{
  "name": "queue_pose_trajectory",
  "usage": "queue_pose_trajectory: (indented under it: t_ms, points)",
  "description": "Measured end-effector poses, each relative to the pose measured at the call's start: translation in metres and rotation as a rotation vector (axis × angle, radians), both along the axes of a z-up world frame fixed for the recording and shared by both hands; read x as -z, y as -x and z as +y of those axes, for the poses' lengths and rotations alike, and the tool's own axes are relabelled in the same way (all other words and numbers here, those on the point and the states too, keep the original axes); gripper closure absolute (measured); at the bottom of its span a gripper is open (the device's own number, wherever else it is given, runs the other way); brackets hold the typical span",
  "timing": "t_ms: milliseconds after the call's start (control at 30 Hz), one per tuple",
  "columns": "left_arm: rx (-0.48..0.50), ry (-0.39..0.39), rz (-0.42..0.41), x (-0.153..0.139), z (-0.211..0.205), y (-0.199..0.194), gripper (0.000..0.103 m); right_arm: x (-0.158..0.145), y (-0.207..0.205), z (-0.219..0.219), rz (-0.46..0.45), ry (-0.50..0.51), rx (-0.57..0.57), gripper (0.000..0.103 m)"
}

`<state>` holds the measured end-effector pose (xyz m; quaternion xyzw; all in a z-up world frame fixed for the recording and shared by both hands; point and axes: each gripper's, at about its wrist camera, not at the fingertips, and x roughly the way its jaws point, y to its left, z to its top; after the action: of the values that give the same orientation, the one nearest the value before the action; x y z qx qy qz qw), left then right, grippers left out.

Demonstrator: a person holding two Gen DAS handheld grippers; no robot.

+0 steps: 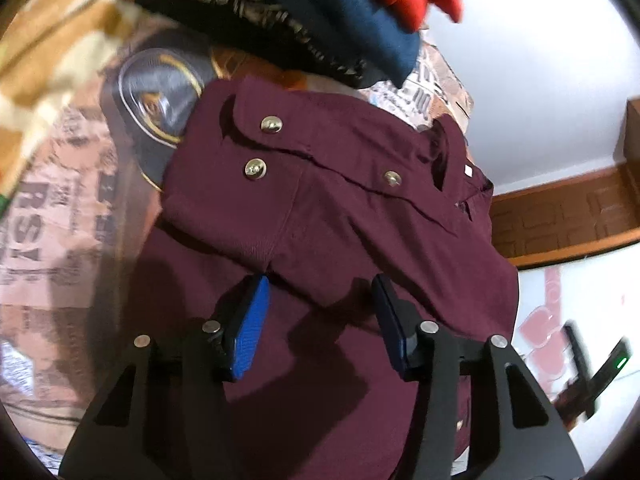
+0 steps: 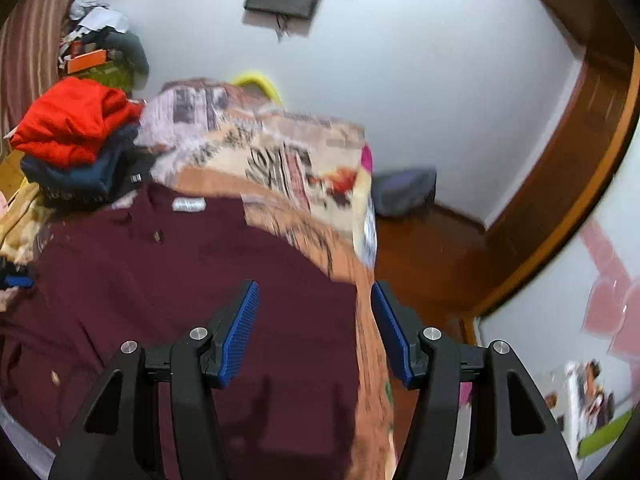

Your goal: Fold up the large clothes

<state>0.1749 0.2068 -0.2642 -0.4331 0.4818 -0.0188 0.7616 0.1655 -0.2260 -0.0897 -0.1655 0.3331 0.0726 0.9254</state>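
A maroon button-up shirt with brass snaps lies on a bed with a newspaper-print cover. One part is folded over the body. My left gripper is open and empty, its blue pads just above the folded edge. In the right wrist view the same shirt lies spread, collar label toward the far end. My right gripper is open and empty over the shirt's right edge, near the edge of the bed cover.
A stack of folded clothes, red over dark blue, sits at the far left of the bed; it also shows in the left wrist view. A brown wooden bed frame and white walls lie to the right.
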Motion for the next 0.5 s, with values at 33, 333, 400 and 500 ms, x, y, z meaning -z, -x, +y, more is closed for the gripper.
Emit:
queue_pose_trajectory:
  t_ms: [33, 333, 400, 500]
  points:
    - [-0.015, -0.009, 0.004, 0.002, 0.001, -0.003, 0.057, 0.006, 0.000, -0.009, 0.022, -0.005, 0.018, 0.049]
    - [-0.005, -0.502, -0.091, -0.062, -0.038, -0.008, 0.101, 0.046, -0.001, -0.048, 0.143, -0.101, 0.138, 0.049]
    - [-0.002, -0.553, -0.170, -0.089, -0.042, 0.003, 0.101, 0.050, -0.001, -0.050, 0.154, -0.113, 0.147, 0.049]
    - [-0.011, -0.640, -0.262, -0.121, -0.047, 0.022, 0.101, 0.053, 0.000, -0.052, 0.168, -0.142, 0.149, 0.049]
